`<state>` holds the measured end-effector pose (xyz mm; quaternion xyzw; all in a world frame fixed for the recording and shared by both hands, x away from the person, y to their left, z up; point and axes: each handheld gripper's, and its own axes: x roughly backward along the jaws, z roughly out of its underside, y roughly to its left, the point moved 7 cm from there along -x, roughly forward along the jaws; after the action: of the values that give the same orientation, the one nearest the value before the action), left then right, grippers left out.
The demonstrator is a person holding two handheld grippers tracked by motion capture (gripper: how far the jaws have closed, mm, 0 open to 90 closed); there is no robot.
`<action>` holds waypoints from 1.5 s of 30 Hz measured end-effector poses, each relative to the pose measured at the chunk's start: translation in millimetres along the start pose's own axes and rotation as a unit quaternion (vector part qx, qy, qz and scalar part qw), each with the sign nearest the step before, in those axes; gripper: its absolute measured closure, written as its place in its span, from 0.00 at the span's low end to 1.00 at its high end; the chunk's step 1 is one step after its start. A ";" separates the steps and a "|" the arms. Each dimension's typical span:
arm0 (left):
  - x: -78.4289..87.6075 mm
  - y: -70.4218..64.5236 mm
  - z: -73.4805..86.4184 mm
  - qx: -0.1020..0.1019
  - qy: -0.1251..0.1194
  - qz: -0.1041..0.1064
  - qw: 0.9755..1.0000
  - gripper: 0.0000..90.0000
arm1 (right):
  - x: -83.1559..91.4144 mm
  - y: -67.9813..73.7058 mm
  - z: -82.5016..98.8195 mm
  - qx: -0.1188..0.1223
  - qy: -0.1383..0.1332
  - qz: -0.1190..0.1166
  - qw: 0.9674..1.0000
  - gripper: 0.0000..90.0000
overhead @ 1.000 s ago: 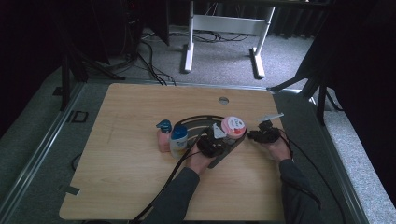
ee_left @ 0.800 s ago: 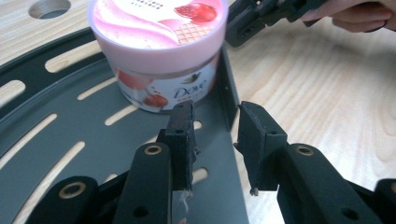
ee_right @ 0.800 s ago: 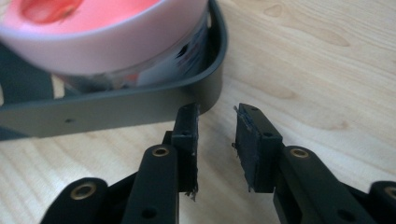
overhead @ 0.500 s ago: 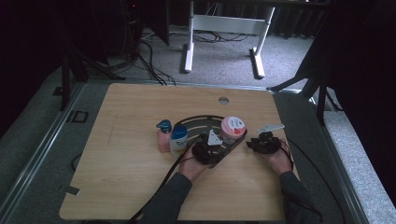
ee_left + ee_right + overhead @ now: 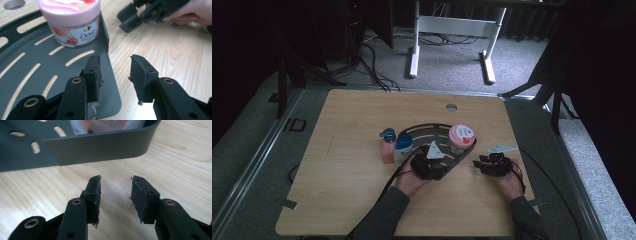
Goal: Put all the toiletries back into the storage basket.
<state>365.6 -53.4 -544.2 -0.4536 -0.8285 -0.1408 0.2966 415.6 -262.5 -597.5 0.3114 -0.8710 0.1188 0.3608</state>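
While both grippers, left (image 5: 113,75) & right (image 5: 115,197), gape with nothing inside, the pink tub (image 5: 461,138) sits in the tray (image 5: 424,131), 2 bottles (image 5: 394,147) left outside.

High view looks down and forward over the whole desk (image 5: 362,150). Both gripper views sit low and close to the slotted tray (image 5: 30,82), sharing its corner beside the Dove tub (image 5: 72,22).

Both claws now stand off the grey tray (image 5: 439,135). The right claw (image 5: 486,164) sits nearer the person, its jaws just opened with nothing between. The left claw (image 5: 424,167) has drawn back too, jaws opening, straddling the tray's edge without gripping it.
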 end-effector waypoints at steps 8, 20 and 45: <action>15.0 0.5 1.2 -0.010 0.002 0.016 1.000 0.66 | 6.1 14.1 5.4 -0.001 -0.015 0.002 1.000 0.61; 39.6 -1.3 -0.3 -0.028 -0.005 0.028 0.999 0.65 | 7.4 31.2 6.2 0.015 -0.023 0.004 1.000 0.57; 83.2 12.0 -16.8 -0.054 -0.022 0.043 0.997 0.63 | 2.3 39.8 11.9 0.012 -0.014 -0.013 1.000 0.50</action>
<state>347.4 0.3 -480.0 -0.5075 -0.8055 -0.1623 0.2593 382.8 -237.7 -603.6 0.3284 -0.8706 0.1199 0.3463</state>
